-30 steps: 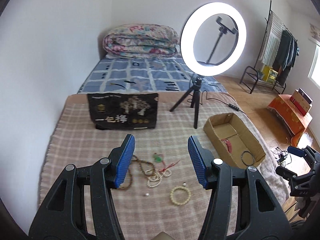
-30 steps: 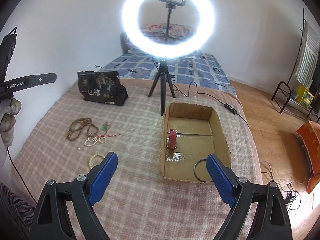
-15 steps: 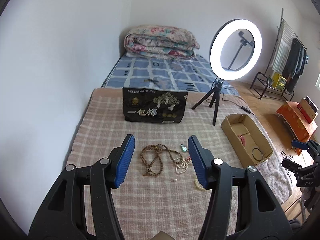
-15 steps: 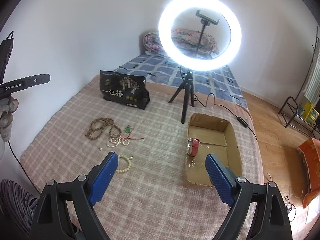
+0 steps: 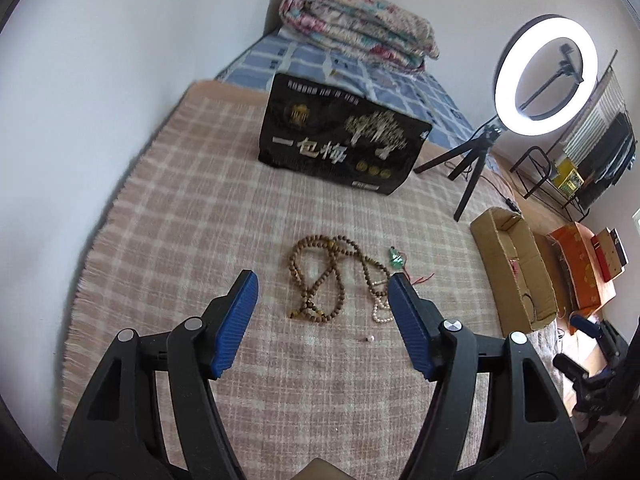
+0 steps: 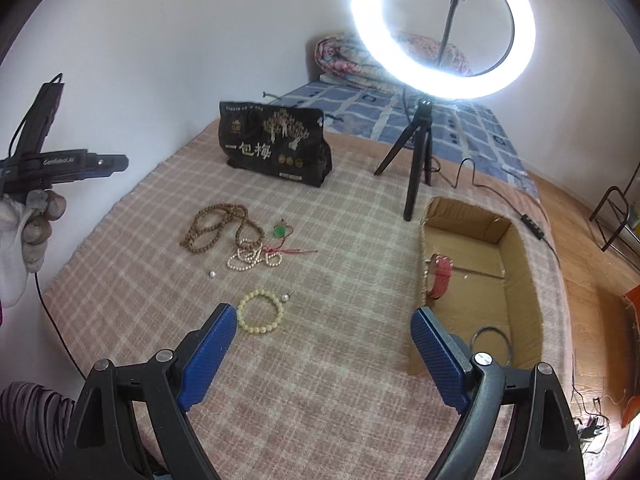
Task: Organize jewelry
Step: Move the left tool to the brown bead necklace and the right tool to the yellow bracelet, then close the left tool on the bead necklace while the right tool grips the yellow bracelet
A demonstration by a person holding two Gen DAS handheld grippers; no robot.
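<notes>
A bead necklace (image 6: 218, 226), pearl strand (image 6: 254, 258) and bracelet (image 6: 260, 316) are spread on the blanket (image 6: 160, 300), left of a cardboard box (image 6: 520, 280); a printed bag (image 6: 276, 142) and ring light (image 6: 442, 28) are set behind.

- Left gripper (image 5: 320, 300): blue-padded jaws apart, just widened, nothing between the pads; it hangs above the plaid blanket (image 5: 192, 216).
- Brown wooden bead necklace (image 5: 320, 276) lies looped on the blanket, framed between the two fingers.
- White pearl strand (image 5: 380, 312) beside it, partly hidden by the right-hand finger; green pendant (image 5: 396, 259) with a red cord just beyond.
- Single loose pearl (image 5: 371, 338) lies apart, nearer the camera.
- Black printed bag (image 5: 340, 136) stands further back.
- Cardboard box (image 5: 492, 236) to the right; ring light (image 5: 546, 76) on a tripod behind it.
- Right gripper (image 5: 580, 344) at the right edge, jaws apart.
</notes>
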